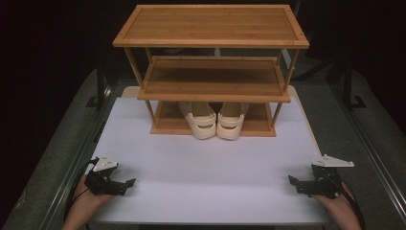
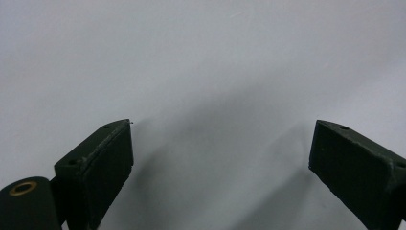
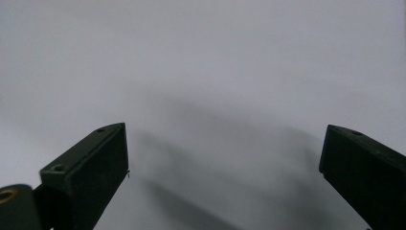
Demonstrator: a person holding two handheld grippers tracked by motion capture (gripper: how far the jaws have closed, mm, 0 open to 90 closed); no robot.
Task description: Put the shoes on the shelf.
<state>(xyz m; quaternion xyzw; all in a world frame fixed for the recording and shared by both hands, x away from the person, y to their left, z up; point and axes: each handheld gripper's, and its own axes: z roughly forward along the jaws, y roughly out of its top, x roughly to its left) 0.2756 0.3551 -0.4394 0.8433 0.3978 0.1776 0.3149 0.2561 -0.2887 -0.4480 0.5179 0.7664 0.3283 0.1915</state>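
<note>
A pair of cream sandals (image 1: 216,123) stands on the bottom shelf of a three-tier bamboo rack (image 1: 210,76), toes over the front edge. My left gripper (image 1: 123,184) rests low at the near left of the white table (image 1: 206,163), jaws pointing inward. My right gripper (image 1: 297,183) mirrors it at the near right. In the left gripper view the gripper (image 2: 220,158) is open, with bare white surface between its black jaws. The right gripper view shows that gripper (image 3: 225,163) open as well, nothing between its jaws. Both are far from the sandals.
The rack stands at the table's far middle, its upper two shelves bare. Grey floor and metal rails (image 1: 368,143) flank the table. The person's hands enter at both bottom corners.
</note>
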